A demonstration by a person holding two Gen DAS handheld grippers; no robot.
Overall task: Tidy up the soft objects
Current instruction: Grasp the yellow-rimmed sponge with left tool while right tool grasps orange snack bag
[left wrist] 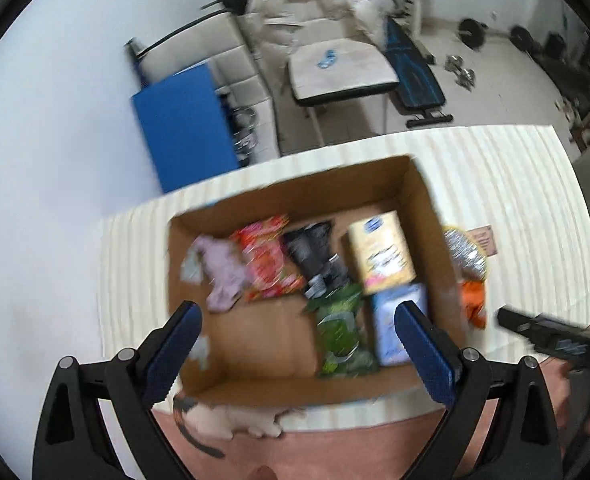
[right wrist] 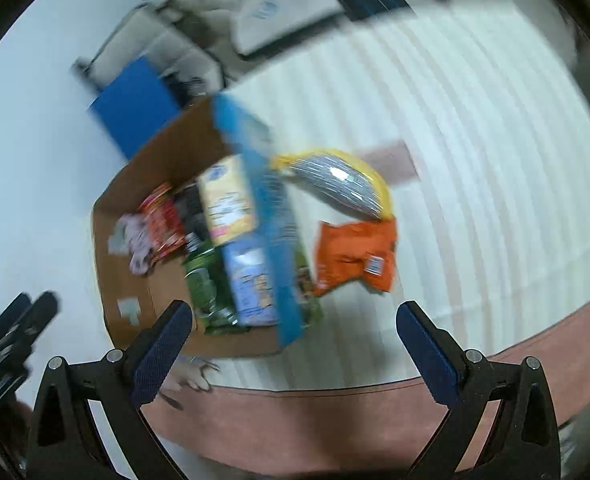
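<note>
An open cardboard box (left wrist: 255,344) sits on the white ribbed tabletop (left wrist: 515,200). Inside lie a lilac cloth (left wrist: 223,272), a red packet (left wrist: 267,260), a black packet (left wrist: 315,256), a cream packet (left wrist: 381,252), a green packet (left wrist: 341,332) and a light-blue packet (left wrist: 395,328). Outside the box, to its right, lie an orange packet (right wrist: 355,256) and a yellow-and-silver packet (right wrist: 339,180). My left gripper (left wrist: 299,320) is open and empty above the box's near side. My right gripper (right wrist: 295,320) is open and empty above the box's near right corner (right wrist: 291,320). Both views are blurred.
A small pink-brown card (right wrist: 391,164) lies on the table beyond the packets. A pale furry thing (left wrist: 231,420) lies at the table's near edge. A blue panel (left wrist: 183,136), a padded chair (left wrist: 335,72) and weights (left wrist: 471,32) stand beyond the table.
</note>
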